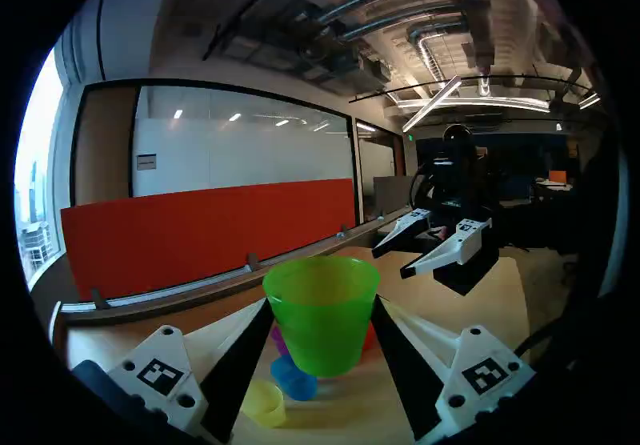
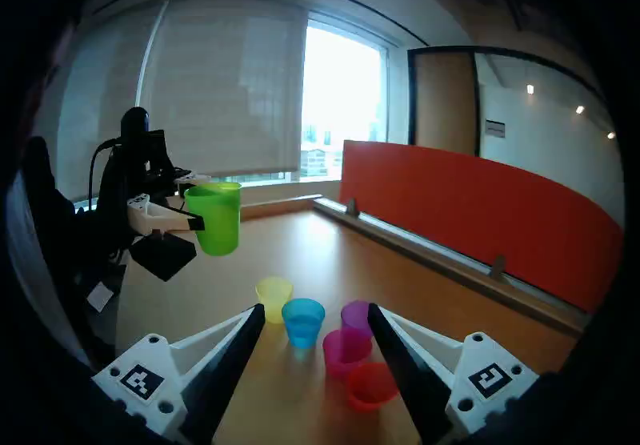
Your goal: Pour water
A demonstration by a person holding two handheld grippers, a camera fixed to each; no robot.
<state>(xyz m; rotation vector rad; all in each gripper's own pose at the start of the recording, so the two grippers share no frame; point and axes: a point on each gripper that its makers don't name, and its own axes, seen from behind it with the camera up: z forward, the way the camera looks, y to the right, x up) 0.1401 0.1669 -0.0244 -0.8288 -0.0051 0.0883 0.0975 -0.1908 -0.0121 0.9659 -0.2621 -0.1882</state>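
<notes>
Cup: green translucent plastic tumbler [image 1: 322, 301], upright, lifted clear of the wooden table [image 2: 320, 245].
Handling: we judged it light, thin-walled and slick; a mid-wall squeeze suited it, not the rim.
Left gripper [image 1: 322, 329]: fingers pinched the tumbler's sides, held level.
Right gripper [image 2: 314, 310]: spread, empty, poised above the small coloured cups [image 2: 303, 321].

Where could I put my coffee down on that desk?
Bare table lies between the purple cup and the red divider, and beyond the yellow cup toward the window. Crowded: those two with the blue cup, pink cup and red cup, bunched at the right gripper. The left gripper holds the green cup aloft.
</notes>
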